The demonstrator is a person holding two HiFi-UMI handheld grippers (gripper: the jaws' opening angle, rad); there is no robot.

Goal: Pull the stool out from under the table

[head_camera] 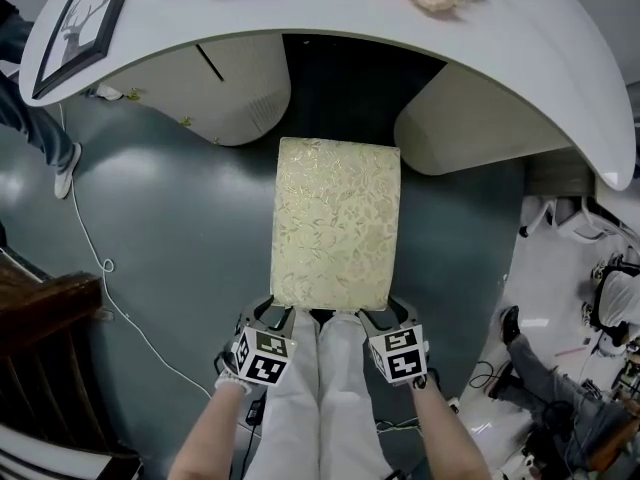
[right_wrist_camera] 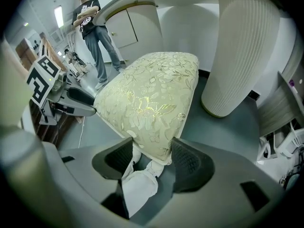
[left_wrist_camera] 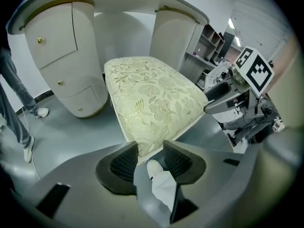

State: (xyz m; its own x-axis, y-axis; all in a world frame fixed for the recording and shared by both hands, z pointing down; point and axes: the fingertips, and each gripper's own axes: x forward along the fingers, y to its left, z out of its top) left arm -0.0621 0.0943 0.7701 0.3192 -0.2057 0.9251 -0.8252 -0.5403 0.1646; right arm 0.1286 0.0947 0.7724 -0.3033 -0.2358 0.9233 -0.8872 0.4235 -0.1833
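**A:** What's on the left?
**B:** The left hand-held gripper (left_wrist_camera: 150,152) pinches the stool's (head_camera: 335,223) near-left corner.
**A:** And the stool?
**B:** It's a padded rectangle in cream-gold floral brocade, between the glossy white desk's (head_camera: 330,18) rounded pedestals (head_camera: 215,88).
**A:** The right?
**B:** The right hand-held gripper (right_wrist_camera: 152,154) clamps the near-right corner.

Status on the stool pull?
Left gripper and right gripper closed on the stool at its near corners. Far end between the pedestals of the table. In the pull path: only the person's own legs, close behind.

Stool (head_camera: 336,223): cream-gold floral brocade. Surface (head_camera: 330,18) beyond the left hand-held gripper (head_camera: 281,314) and right hand-held gripper (head_camera: 384,314): white. Floor (head_camera: 190,268) beneath them: dark grey-green. Their marker cubes (head_camera: 262,356): black-and-white squares.
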